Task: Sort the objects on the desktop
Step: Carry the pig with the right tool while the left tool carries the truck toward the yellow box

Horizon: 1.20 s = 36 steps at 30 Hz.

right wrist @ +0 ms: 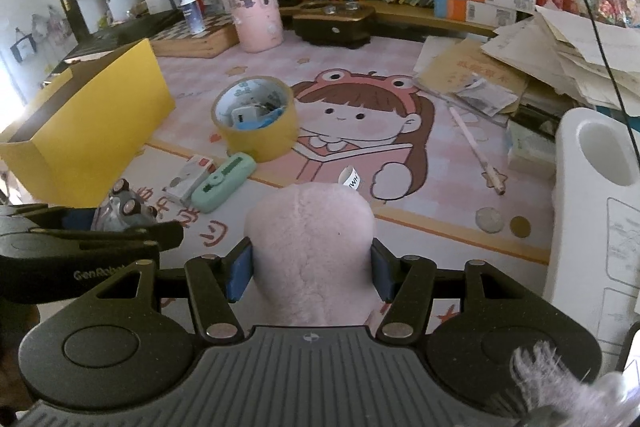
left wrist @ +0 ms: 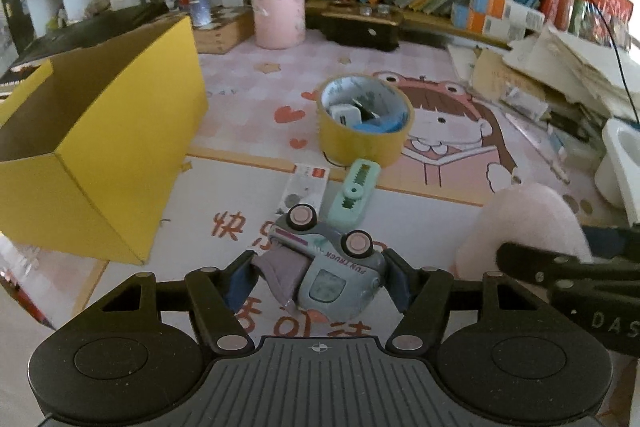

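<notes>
In the left wrist view, the left tool (left wrist: 316, 277) squeezes a hard, shiny toy truck (left wrist: 324, 267) lying on its side low over the table (left wrist: 420, 211); its far end is hidden. In the right wrist view, the right tool (right wrist: 310, 273) grips a soft, fuzzy pink plush toy (right wrist: 310, 247), maybe a bunny; its bottom is hidden.

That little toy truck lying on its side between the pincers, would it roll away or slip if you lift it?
The toy truck probably won't roll now: it lies on its side, wheels off the mat. It looks like hard, glossy plastic, so it may slip or twist between the left gripper pads. Set back on its wheels, it would likely roll at a nudge.
</notes>
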Available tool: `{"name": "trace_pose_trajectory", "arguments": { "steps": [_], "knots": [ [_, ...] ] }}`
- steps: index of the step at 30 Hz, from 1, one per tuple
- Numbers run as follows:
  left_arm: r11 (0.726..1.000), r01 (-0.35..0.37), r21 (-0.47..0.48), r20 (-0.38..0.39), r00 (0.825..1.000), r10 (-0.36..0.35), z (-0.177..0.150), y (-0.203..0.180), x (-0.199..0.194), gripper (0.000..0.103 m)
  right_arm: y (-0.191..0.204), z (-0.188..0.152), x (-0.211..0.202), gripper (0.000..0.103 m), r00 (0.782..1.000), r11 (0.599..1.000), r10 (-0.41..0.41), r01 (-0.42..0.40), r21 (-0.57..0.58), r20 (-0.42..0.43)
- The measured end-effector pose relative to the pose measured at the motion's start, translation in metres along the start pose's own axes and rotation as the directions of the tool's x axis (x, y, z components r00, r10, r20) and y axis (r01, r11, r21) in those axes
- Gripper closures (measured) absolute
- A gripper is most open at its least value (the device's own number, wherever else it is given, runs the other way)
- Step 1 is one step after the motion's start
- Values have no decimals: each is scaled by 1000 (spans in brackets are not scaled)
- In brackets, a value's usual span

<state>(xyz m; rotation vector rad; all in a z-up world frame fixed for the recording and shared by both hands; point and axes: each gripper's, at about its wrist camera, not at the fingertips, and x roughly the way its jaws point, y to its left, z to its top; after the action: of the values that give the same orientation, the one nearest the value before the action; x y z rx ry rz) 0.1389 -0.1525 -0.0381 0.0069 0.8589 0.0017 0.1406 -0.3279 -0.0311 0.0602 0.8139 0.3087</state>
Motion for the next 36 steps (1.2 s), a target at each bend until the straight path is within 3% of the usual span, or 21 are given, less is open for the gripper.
{"name": "trace_pose_trajectory", "arguments": {
  "steps": [14,25,36],
  "knots": [
    [990,105,-90,48,994,-101,-15,35,-27,37,35,-13,-13,47,1000,1000,-11,11,-16,11],
    [966,255,-45,75,965,-252,-30,79,-54,37,87,-35,-42,47,994,995,-98,97,23,37],
    [950,312,7,76,947,-312,-54,134,-83,37,157,-66,-60,47,990,989,-129,124,85,51]
  ]
}}
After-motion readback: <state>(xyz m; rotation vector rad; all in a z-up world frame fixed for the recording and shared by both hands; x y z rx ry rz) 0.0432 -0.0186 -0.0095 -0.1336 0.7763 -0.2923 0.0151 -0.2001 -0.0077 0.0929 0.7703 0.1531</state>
